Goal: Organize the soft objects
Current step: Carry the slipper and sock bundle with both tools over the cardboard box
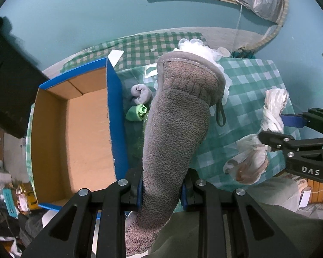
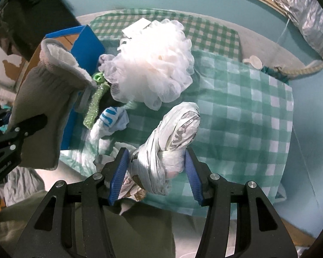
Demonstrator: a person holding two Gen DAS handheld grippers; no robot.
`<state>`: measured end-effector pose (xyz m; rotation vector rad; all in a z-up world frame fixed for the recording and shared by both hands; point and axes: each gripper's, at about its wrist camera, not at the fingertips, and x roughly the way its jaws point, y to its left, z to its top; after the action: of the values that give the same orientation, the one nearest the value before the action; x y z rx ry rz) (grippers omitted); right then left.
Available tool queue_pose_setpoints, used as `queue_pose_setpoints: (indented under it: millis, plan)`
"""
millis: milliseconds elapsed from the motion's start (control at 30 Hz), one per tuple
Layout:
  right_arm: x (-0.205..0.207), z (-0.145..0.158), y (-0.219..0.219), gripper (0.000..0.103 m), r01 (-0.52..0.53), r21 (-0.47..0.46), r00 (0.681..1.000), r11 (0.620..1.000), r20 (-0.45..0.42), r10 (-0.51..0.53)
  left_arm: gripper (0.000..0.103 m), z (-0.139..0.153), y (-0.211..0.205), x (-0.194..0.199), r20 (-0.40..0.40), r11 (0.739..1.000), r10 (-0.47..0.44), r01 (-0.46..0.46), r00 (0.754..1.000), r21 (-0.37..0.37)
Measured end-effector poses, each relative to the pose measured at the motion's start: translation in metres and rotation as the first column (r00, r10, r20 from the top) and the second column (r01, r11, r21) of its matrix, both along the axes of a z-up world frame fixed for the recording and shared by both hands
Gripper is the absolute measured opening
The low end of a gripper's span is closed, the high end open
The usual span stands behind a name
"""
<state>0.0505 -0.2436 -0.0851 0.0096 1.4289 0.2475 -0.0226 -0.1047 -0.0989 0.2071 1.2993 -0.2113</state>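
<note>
A grey mitt [image 1: 174,116] is clamped by the left gripper [image 1: 161,191]; a knotted bag [image 2: 161,150] is gripped by the right gripper [image 2: 155,172], a box [image 1: 79,133] at nine o'clock.

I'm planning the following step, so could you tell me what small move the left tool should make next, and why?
Probably carry the grey fleece mitt sideways over the open cardboard box. The left tool is shut on the mitt, which hangs beside the box's blue wall, and the box looks bare inside.
</note>
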Motion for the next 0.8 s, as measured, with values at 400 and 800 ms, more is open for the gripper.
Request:
queue_pose_setpoints:
  millis: [400,800]
  plan:
    - [0.012,0.036,0.004,0.053,-0.066,0.011,0.997,0.998,0.043,0.066,0.026,0.013,0.007,-0.003,0.015,0.998,0.068,-0.069,0.998,0.014]
    - [0.030,0.057,0.021,0.053,-0.121,0.022,0.990,0.992,0.080,0.119,0.026,0.032,0.033,0.005,0.042,0.989,0.147,-0.147,0.988,-0.008]
